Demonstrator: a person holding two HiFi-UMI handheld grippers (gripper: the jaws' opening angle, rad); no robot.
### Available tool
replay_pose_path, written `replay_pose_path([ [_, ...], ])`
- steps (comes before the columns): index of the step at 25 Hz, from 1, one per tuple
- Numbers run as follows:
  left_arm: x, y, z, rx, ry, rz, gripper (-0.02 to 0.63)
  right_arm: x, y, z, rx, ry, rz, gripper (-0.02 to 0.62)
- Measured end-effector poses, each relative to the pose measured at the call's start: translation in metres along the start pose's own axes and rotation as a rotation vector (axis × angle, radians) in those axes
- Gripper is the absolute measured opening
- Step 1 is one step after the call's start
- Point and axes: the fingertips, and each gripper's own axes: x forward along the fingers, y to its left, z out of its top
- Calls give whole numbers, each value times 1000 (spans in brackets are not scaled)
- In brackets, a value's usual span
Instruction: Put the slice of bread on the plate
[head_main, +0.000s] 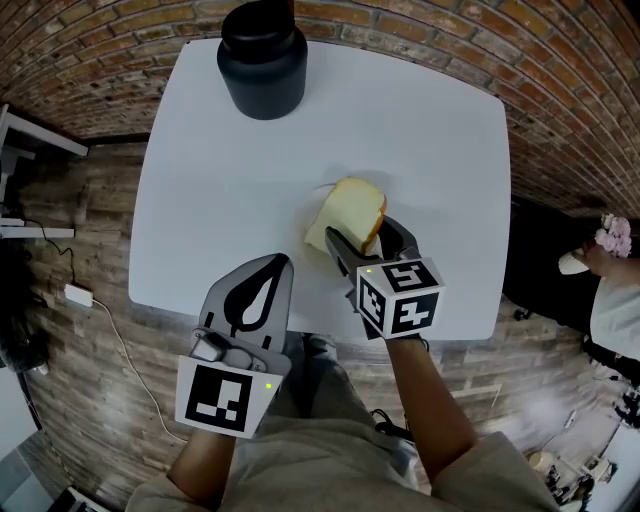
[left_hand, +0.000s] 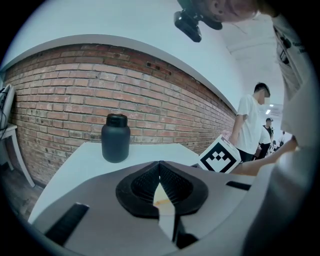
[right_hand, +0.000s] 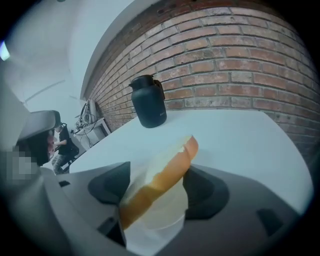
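The slice of bread (head_main: 348, 212), pale with a brown crust, stands tilted on its edge on the white table (head_main: 420, 130) near the front right. My right gripper (head_main: 365, 236) straddles it with the jaws apart. In the right gripper view the bread (right_hand: 165, 170) leans between the two dark pads, over what looks like a white plate (right_hand: 162, 222) that hardly stands out from the table. My left gripper (head_main: 272, 266) hovers at the table's front edge, left of the bread. Its jaws meet at the tip (left_hand: 160, 167) with nothing between them.
A dark flask (head_main: 262, 58) stands at the back of the table, also seen from the left gripper (left_hand: 115, 137) and the right gripper (right_hand: 148, 101). A brick wall runs behind. A person in a white shirt (left_hand: 252, 125) stands off to the right.
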Motion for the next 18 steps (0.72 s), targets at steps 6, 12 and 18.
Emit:
replay_pose_path([
  [6, -4, 2, 0, -5, 0, 5, 11, 6, 0, -13, -6, 75, -18, 385],
  [12, -5, 1, 1, -4, -4, 8, 11, 5, -6, -21, 20, 118, -61, 460],
  [18, -7, -1, 2, 1, -7, 4, 11, 2, -15, -26, 46, 120, -121, 469],
])
